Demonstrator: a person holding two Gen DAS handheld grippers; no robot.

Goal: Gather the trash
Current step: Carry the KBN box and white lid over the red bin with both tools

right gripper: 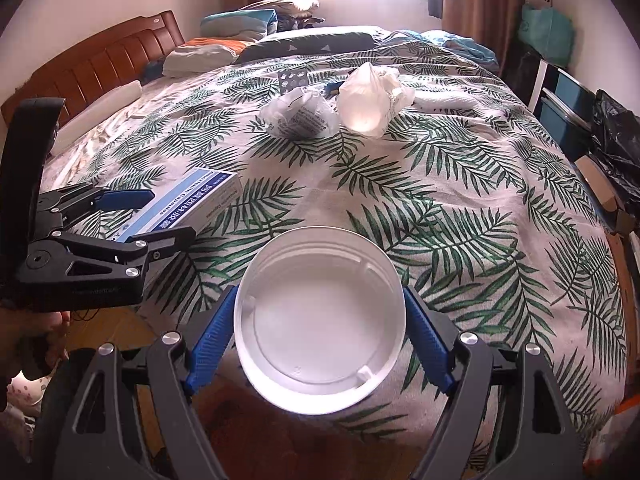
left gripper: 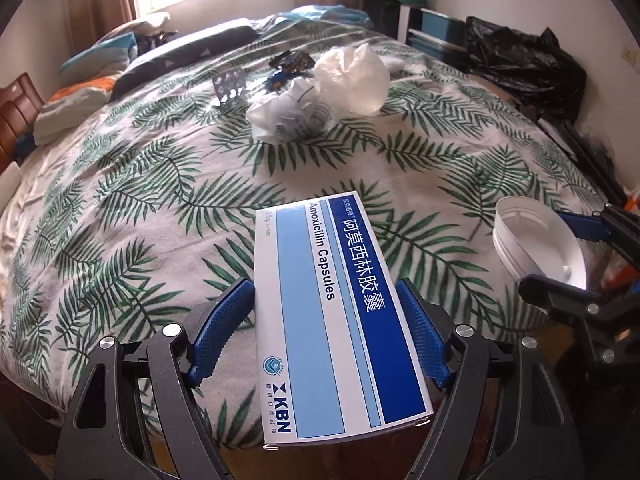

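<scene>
My left gripper (left gripper: 326, 300) is shut on a blue and white Amoxicillin capsule box (left gripper: 336, 312), held above the near edge of the bed. The box and left gripper also show in the right wrist view (right gripper: 188, 204). My right gripper (right gripper: 320, 308) is shut on a white round plastic container (right gripper: 320, 332), its open mouth facing the camera; the container also shows in the left wrist view (left gripper: 536, 240). More trash lies in the middle of the bed: two crumpled clear plastic bags (left gripper: 352, 80) (right gripper: 298, 118), a silver blister pack (left gripper: 230, 86) and dark wrappers (left gripper: 290, 62).
The bed has a leaf-print cover (right gripper: 460, 200), pillows (right gripper: 200, 54) at the far end and a wooden headboard (right gripper: 92, 68) on the left. A black trash bag (left gripper: 524, 64) and blue storage bins (left gripper: 440, 28) stand to the right of the bed.
</scene>
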